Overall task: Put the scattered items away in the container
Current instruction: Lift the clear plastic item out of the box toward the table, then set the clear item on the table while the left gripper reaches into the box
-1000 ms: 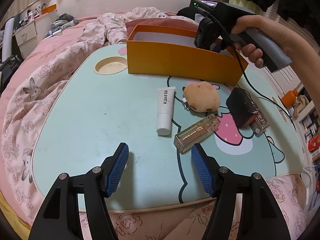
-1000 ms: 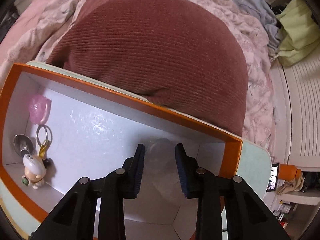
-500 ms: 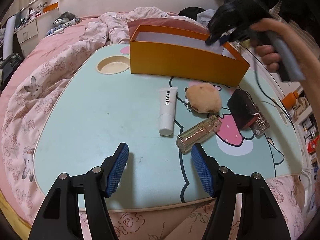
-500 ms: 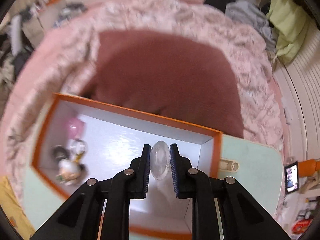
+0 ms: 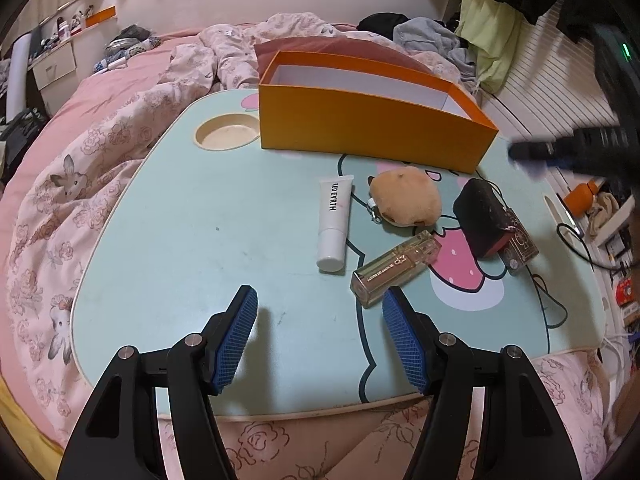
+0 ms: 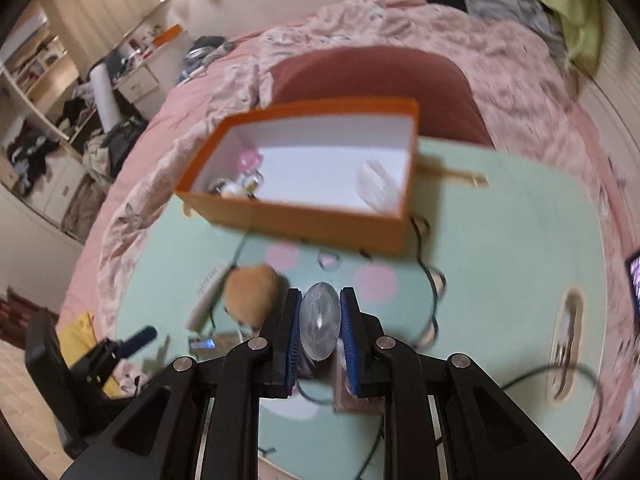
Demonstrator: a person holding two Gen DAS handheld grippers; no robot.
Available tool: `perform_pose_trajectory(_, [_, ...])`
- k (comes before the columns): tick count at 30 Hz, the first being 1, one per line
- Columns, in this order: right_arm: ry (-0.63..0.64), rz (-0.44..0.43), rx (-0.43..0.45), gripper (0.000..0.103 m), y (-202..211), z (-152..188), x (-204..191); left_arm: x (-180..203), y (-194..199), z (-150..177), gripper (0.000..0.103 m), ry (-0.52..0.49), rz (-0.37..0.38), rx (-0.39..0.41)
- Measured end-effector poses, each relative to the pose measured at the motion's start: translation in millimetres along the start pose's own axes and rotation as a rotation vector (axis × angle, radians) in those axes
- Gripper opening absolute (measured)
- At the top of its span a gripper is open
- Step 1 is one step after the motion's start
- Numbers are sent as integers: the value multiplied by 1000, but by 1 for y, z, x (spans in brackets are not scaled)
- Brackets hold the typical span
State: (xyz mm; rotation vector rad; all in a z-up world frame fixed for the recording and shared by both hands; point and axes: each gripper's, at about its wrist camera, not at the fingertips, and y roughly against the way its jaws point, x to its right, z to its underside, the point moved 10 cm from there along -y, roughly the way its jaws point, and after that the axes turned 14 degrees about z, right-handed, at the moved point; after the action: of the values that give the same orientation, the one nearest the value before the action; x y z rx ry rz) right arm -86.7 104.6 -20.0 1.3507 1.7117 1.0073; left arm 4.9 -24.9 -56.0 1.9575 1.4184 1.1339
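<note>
Left wrist view: left tongs (image 5: 319, 296) hang about half open, empty, over the table (image 5: 200, 240) edge. Right tongs (image 6: 320, 292) are shut w/ a clear oval bit (image 6: 319, 326) between the pads; we can't tell if it's an item or part of the tool. The tube (image 5: 334, 220), plush (image 5: 406, 198), gloss (image 5: 394, 266) and pouch (image 5: 482, 220) lie loose in front of the box (image 5: 372, 128).

Risks: the gloss is slick and angled, so a skewed pinch may squirt it out. The cable (image 6: 430, 280) near the pouch could snag the right tongs.

Writing: the tube reads RED EARTH. The gloss print is too small to read.
</note>
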Motion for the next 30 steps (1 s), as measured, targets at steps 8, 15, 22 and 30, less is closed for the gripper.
perform_pose_trajectory(8, [-101,-65,24,29,-7,13,25,16,6,-13,66,-13,53,19])
perform_pose_trajectory(15, [-193,-36,129,46,17,19,59,53,10,-61,66,-4,223,-4])
perform_pose_trajectory(22, [-186,-20,124,47,15,38,68,96,-36,-143,66,78,344,-155])
perform_pose_trajectory(30, [-189,-55,110,46,9,47,62,96,-143,-182,66,196,220,-339])
